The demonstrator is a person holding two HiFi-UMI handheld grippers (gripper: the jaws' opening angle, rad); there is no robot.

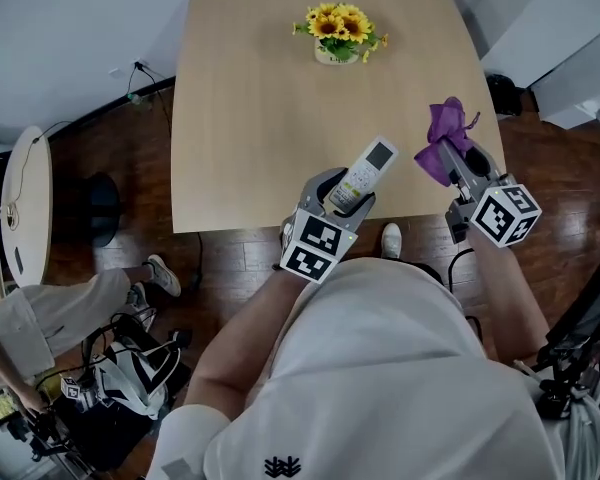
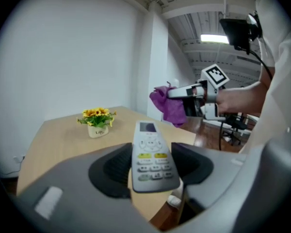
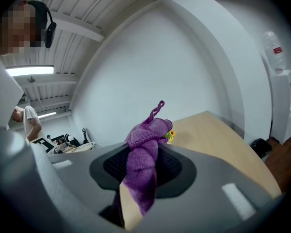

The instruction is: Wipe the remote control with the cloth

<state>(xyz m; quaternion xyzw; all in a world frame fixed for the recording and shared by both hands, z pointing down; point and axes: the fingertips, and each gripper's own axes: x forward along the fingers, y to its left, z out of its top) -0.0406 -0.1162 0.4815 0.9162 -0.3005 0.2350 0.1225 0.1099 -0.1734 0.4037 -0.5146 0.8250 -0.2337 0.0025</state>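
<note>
We note left tongs (image 1: 342,200) clamping the remote control (image 1: 366,171), long axis forward. Right tongs (image 1: 458,163) pinch the cloth (image 1: 444,136), just rightward, apart.

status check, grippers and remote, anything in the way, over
Left gripper shut on remote control, over table near edge. Right gripper shut on purple cloth, apart from it, no wiping contact yet. Flower pot at far side, out of the way.
</note>
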